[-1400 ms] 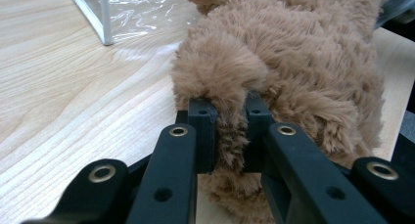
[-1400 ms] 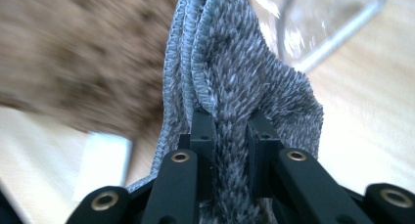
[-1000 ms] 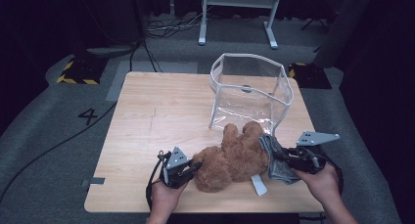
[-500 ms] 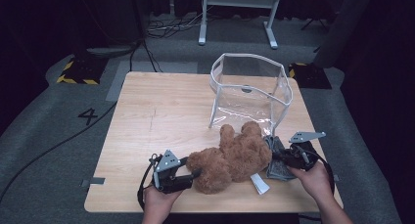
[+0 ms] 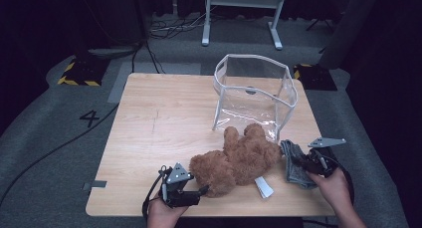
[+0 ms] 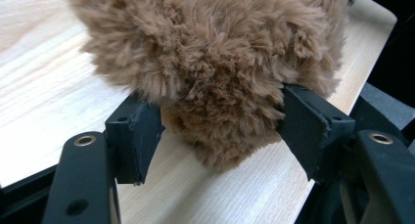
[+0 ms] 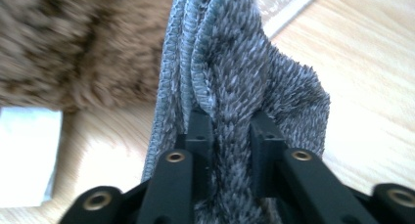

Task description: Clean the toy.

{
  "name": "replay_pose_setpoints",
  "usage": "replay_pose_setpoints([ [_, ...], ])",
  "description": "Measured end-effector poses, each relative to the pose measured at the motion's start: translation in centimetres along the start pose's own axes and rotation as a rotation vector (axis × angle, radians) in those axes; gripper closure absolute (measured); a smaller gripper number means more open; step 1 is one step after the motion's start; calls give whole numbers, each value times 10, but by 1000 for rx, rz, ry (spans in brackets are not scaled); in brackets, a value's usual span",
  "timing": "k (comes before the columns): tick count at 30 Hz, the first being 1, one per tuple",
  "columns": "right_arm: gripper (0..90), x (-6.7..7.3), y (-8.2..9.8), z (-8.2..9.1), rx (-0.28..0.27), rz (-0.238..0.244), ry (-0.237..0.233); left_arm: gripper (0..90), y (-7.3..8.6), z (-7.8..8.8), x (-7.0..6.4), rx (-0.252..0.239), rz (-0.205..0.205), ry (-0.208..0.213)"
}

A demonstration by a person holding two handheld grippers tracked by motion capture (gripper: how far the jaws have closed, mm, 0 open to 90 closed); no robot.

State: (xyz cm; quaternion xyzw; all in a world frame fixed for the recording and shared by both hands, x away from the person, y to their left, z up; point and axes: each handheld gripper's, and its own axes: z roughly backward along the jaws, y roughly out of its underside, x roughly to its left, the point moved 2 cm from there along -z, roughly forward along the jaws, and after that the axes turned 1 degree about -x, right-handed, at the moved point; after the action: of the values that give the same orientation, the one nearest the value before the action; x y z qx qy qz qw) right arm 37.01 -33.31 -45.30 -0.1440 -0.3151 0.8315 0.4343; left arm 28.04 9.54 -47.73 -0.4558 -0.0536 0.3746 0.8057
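Your left hand-held gripper (image 6: 215,131) has just opened around the bear (image 6: 215,53); your right hand-held gripper (image 7: 230,136), at its 3 o'clock, pinches the cloth (image 7: 244,87), loosening.

A fluffy brown teddy bear (image 5: 239,161) lies sprawled near the desk's front edge; just beside it a folded grey knit cloth (image 5: 294,168), apparently bunched upward.

A black "4" on the grey floor (image 5: 59,138), left of the table (image 5: 164,113).
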Motion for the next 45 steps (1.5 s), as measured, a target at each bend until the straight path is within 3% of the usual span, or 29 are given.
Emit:
replay_pose_setpoints([
  [6, 495, -4, 5, 5, -36, -38, -35, 339, 2, -6, 2, 1, 39, 51],
  [10, 482, 6, 2, 16, -70, 3, -70, 369, 1, -6, 3, 1, 42, 57],
  [15, 494, 23, -3, 20, -93, 52, -128, 499, -4, -6, -1, 10, -17, 20],
  [17, 487, 29, -7, 18, -98, 67, -166, 582, -6, -5, -2, 6, -26, 5],
  [21, 481, 42, -14, 5, -82, 128, -196, 726, -8, -3, 1, 10, -25, -5],
  [23, 491, 47, -18, -2, -80, 148, -215, 801, -8, -2, 1, 6, -27, -12],
  [25, 538, 50, -22, -9, -73, 155, -233, 813, -8, -3, 2, 9, -27, -12],
  [29, 667, 53, -29, -12, -90, 197, -285, 809, -9, -3, 4, 14, -29, -14],
  [33, 741, 59, -34, -12, -92, 237, -305, 772, -10, -4, 5, 18, -29, -18],
  [34, 776, 60, -35, -12, -96, 251, -305, 762, -10, -3, 5, 15, -22, -25],
  [35, 872, 63, -37, -12, -94, 275, -297, 747, -10, -3, 6, 13, -17, -31],
  [40, 900, 65, -39, -8, -109, 290, -275, 736, -9, 2, 11, -8, 9, -43],
  [45, 900, 80, -40, 13, -145, 336, -266, 667, -11, 9, 17, -45, 39, -70],
])
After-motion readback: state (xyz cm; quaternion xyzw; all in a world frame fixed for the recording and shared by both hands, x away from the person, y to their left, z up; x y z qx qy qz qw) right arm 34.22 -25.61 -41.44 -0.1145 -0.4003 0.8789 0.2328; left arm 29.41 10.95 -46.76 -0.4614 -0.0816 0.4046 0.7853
